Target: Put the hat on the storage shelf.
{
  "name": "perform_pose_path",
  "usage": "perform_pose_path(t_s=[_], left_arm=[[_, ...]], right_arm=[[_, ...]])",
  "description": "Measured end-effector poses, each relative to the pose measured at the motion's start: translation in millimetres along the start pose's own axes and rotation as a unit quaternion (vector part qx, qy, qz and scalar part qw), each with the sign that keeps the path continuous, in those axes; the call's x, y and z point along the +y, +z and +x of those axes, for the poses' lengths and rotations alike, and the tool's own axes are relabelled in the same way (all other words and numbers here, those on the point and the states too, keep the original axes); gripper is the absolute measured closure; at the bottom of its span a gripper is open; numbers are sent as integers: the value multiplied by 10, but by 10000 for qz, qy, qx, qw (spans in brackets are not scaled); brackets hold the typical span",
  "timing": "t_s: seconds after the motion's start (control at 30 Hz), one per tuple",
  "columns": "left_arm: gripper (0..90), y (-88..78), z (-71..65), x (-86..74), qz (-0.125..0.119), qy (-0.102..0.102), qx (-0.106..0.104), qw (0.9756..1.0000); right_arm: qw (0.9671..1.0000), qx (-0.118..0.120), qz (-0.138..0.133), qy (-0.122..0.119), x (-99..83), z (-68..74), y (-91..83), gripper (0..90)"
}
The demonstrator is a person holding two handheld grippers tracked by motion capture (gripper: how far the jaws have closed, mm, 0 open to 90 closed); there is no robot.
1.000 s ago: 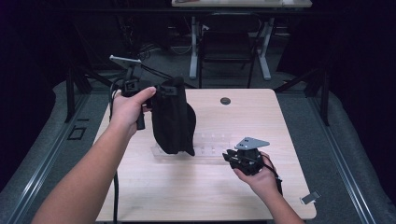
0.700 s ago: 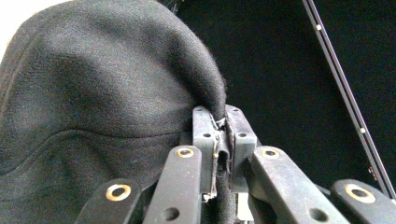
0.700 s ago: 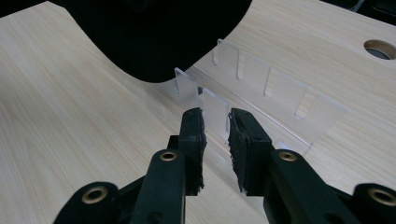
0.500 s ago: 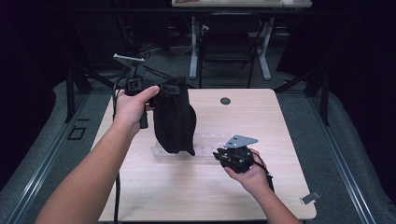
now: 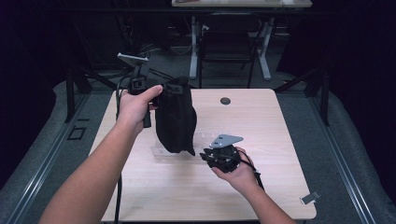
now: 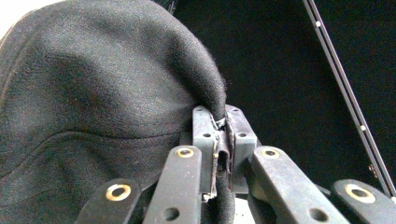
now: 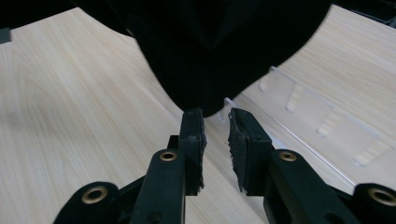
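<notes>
A black cloth bag (image 5: 175, 119) hangs over the table, held up by its top edge. My left gripper (image 5: 164, 89) is shut on that edge; in the left gripper view the black cloth (image 6: 107, 98) is pinched between the jaws of my left gripper (image 6: 220, 140). My right gripper (image 5: 208, 155) sits low on the table just right of the bag's bottom corner. In the right gripper view my right gripper (image 7: 215, 128) stands open with a narrow gap, its tips just short of the bag's lower tip (image 7: 205, 79).
A clear plastic tray (image 5: 201, 140) lies flat on the wooden table (image 5: 261, 126) under and beside the bag; its ridged edge (image 7: 308, 121) runs right of my right jaws. A small dark round disc (image 5: 225, 101) sits near the far edge. A chair (image 5: 228, 37) stands beyond the table.
My right gripper has slid left across the table toward the bag's bottom corner. The left gripper keeps holding the bag up, shifted slightly.
</notes>
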State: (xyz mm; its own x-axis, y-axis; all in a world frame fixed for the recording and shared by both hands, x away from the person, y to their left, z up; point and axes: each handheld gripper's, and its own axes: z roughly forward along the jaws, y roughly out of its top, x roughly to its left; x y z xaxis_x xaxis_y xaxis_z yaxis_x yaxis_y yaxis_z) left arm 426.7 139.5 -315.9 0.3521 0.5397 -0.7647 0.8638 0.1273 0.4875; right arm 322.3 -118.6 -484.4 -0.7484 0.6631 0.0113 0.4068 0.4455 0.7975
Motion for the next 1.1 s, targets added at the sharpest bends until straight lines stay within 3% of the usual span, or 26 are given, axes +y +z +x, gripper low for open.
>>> perform_pose_path(t_s=[0.43,0.97,1.0,1.1], left_arm=[[853,81,-47,-16,-2,-38,-35,10000],[839,97,-84,-31,-19,-6,-9,10000],[835,91,-74,-30,-16,104,7,9999],[810,82,-99,-37,-31,93,-24,9999]], right_arm=[[9994,199,-100,-274,137,208,100,738],[9981,-70,-95,-599,231,291,111,832],[9980,-69,-81,-621,230,291,108,834],[9975,-87,-82,-695,222,292,104,839]])
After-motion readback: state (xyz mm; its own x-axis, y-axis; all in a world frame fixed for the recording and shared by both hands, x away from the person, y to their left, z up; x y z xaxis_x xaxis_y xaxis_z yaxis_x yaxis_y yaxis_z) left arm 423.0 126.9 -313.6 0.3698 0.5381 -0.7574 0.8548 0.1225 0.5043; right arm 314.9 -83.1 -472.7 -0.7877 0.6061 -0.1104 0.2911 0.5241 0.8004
